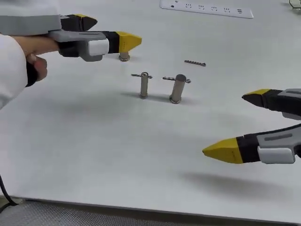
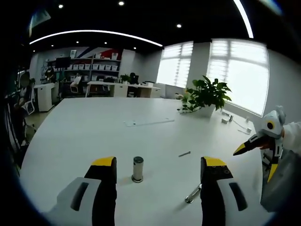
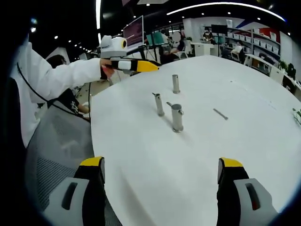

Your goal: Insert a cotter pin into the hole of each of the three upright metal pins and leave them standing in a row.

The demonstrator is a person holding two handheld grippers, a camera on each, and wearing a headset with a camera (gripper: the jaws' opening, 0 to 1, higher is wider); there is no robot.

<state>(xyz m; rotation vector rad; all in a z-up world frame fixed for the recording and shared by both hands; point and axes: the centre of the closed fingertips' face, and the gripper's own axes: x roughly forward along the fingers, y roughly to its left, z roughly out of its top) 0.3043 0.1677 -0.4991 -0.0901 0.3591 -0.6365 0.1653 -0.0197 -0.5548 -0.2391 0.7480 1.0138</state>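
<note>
White table (image 1: 94,141) bears everything. Left gripper (image 2: 158,162) jaws spread, empty — bare metal pin (image 2: 137,169) upright just ahead between them. Right gripper (image 3: 161,162) likewise gaping, holding nothing. Slimmer fitted pin (image 1: 144,84) and thicker fitted pin (image 1: 177,88) stand near each other, cotters through; loose cotter pin (image 1: 194,63) lies flat beyond. Risk: closing jaw nudges bare pin — topples, row broken.

White table (image 1: 94,155), power strip (image 1: 207,8), leafy potted plant (image 2: 207,96)

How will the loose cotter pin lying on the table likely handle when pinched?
The cotter pin is thin metal, so probably stiff and very light. Lying flat on the smooth white table, it may well skid or roll if nudged, and looks awkward to pinch.
</note>
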